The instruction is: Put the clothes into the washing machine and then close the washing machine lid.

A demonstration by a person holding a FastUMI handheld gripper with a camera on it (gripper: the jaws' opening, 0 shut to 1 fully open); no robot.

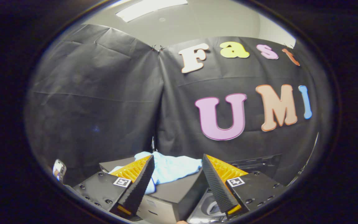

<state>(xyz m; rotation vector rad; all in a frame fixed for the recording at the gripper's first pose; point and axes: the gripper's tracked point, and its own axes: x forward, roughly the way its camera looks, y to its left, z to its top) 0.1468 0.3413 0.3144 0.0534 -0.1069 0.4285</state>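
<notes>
We held the gripper (177,166) with its fingers spread apart, gripping nothing. Beyond them a light-blue garment (169,168) lay crumpled on top of a dark box (172,193). Beside the box, below one finger, a grey machine opening (208,208) showed, its contents unclear.

One light blue garment (169,169), heaped on top of one dark box (176,194). One hand-held gripper (178,166) with two fingers, spread apart and gripping nothing, one on each side of the garment heap. Two square black-and-white markers, one on each finger mount, nearer than the box. One washing machine opening (211,208), partly visible just right of the box. Two black cloth wall panels behind the box, meeting at one seam. One ceiling light strip (149,7) high above the box.
</notes>
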